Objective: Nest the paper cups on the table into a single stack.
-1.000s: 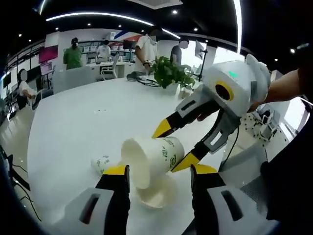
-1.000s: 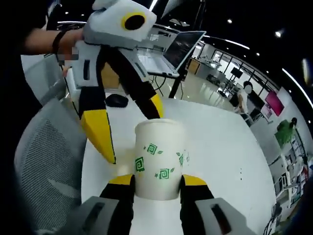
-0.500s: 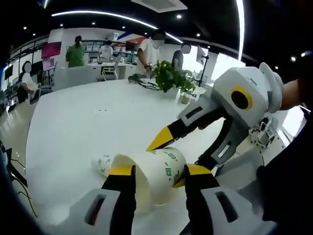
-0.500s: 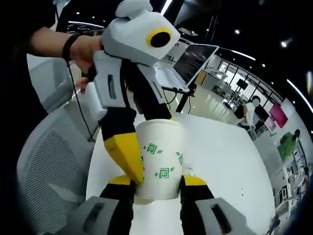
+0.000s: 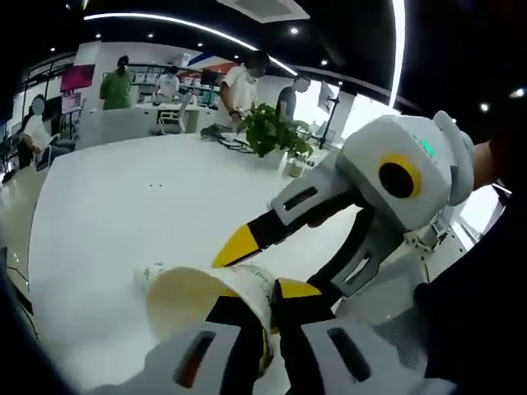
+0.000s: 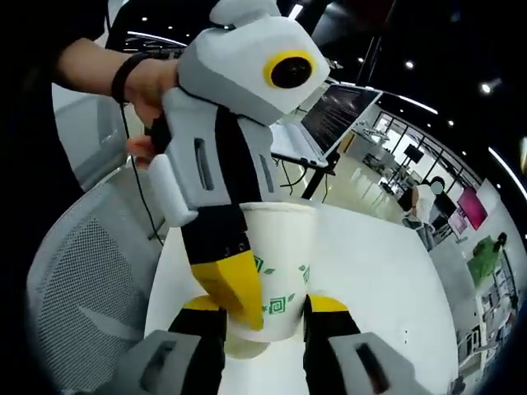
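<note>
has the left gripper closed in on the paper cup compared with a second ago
Yes. In the right gripper view the left gripper was beside the paper cup; now one jaw overlaps its wall, while the cup stays between the right gripper's jaws.

No words, numbers or brand names can be read anywhere. The paper cup (image 6: pixel 280 271) has small green swirl and leaf marks printed on its side, but these are pictures, not letters. The laptop screen (image 6: pixel 333 111) behind it glows with tiny lines that are too small and blurry to read. Far across the room, a pink sign (image 5: pixel 76 77) hangs on the wall, and whatever is on it is too small to make out.
</note>
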`<state>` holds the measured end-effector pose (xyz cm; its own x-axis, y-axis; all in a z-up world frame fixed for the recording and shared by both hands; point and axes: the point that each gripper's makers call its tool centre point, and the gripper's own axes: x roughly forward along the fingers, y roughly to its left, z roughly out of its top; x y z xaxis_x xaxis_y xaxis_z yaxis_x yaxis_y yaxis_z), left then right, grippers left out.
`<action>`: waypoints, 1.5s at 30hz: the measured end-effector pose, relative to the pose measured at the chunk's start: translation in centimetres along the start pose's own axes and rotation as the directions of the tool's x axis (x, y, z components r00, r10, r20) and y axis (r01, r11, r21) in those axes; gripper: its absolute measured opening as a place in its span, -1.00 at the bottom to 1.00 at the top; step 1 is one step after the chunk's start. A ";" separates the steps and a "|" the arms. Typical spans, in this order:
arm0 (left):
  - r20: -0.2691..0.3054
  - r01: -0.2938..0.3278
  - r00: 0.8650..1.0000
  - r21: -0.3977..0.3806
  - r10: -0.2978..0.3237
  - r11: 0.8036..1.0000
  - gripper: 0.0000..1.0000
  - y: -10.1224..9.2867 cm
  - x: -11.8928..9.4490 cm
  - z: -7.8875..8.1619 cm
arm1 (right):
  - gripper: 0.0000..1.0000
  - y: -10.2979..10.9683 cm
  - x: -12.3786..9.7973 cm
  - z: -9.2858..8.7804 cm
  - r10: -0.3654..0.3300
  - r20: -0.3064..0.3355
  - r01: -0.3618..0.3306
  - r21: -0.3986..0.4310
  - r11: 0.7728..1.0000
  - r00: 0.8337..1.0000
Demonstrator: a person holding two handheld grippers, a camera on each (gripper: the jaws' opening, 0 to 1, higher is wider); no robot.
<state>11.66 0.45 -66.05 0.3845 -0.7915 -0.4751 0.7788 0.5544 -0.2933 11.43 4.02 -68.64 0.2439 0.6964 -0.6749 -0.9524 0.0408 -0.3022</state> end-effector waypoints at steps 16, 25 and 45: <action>-0.033 -0.022 0.999 0.035 0.023 0.999 -1.00 0.1 0.1 -0.4 | -0.14 0.2 -0.6 -3.0 -0.007 -0.055 0.011 0.068 0.998 0.998; -0.046 -0.030 0.998 0.044 0.032 0.999 -1.00 0.2 0.1 -0.4 | 0.03 0.1 -1.5 -5.0 -0.030 -0.087 0.041 0.134 0.990 0.996; -0.186 -0.030 0.981 0.111 0.050 0.993 -1.00 0.9 1.1 -2.8 | 0.26 -0.1 -3.4 -10.5 -0.085 -0.180 0.137 0.303 0.943 0.980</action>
<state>11.39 0.86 -69.16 0.3245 -0.7010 -0.6351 0.8170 0.5460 -0.1853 12.61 -5.88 -73.34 0.3526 0.5502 -0.7569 -0.9201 0.3513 -0.1733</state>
